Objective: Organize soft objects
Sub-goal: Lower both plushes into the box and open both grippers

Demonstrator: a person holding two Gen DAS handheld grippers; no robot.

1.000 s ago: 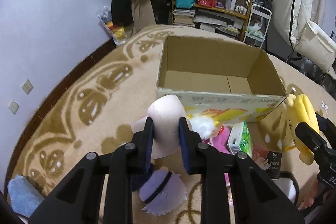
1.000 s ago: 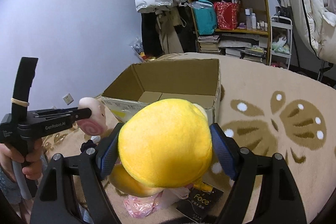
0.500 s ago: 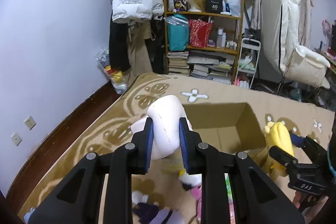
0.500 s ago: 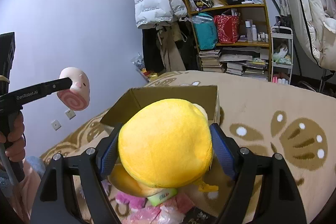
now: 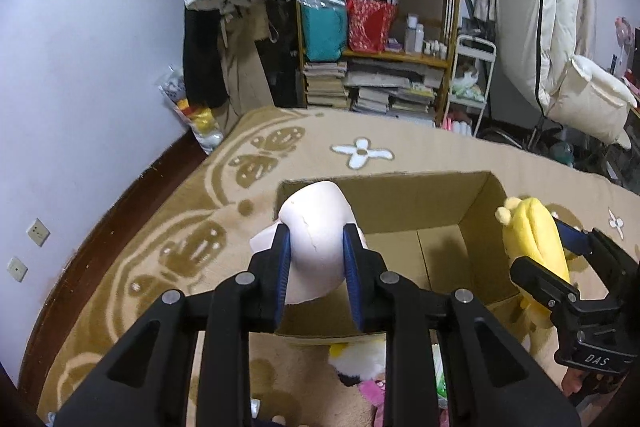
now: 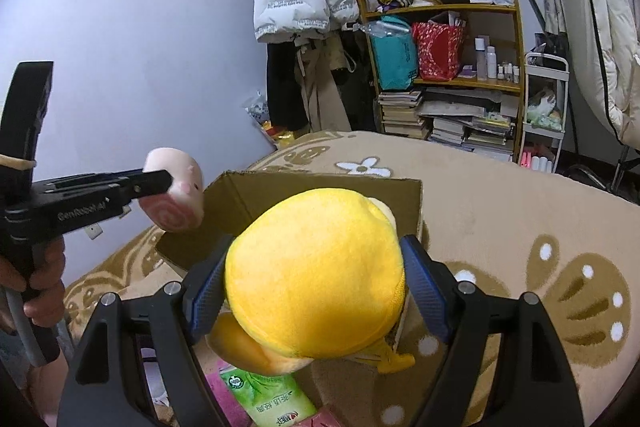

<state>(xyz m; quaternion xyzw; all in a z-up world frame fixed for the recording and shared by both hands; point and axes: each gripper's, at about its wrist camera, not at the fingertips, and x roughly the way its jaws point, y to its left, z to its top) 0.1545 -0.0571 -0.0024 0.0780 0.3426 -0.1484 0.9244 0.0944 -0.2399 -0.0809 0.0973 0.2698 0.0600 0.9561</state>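
Now raised from carpet level up over the cardboard box [image 5: 436,259]. Left tool [image 5: 316,259] clamped on pink plush [image 5: 314,247], above the box wall at 9 o'clock; right tool [image 6: 316,291] clamped on yellow plush [image 6: 316,279], at 3 o'clock. Probably ready for release inside.

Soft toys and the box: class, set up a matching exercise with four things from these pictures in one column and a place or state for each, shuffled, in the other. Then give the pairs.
1. pink plush
2. yellow plush
3. cardboard box
4. green tissue pack

A. open on the rug
B. in the right tool
C. lying on the rug below the yellow plush
D. in the left tool

Pairs: 1-D, 2-B, 3-A, 4-C
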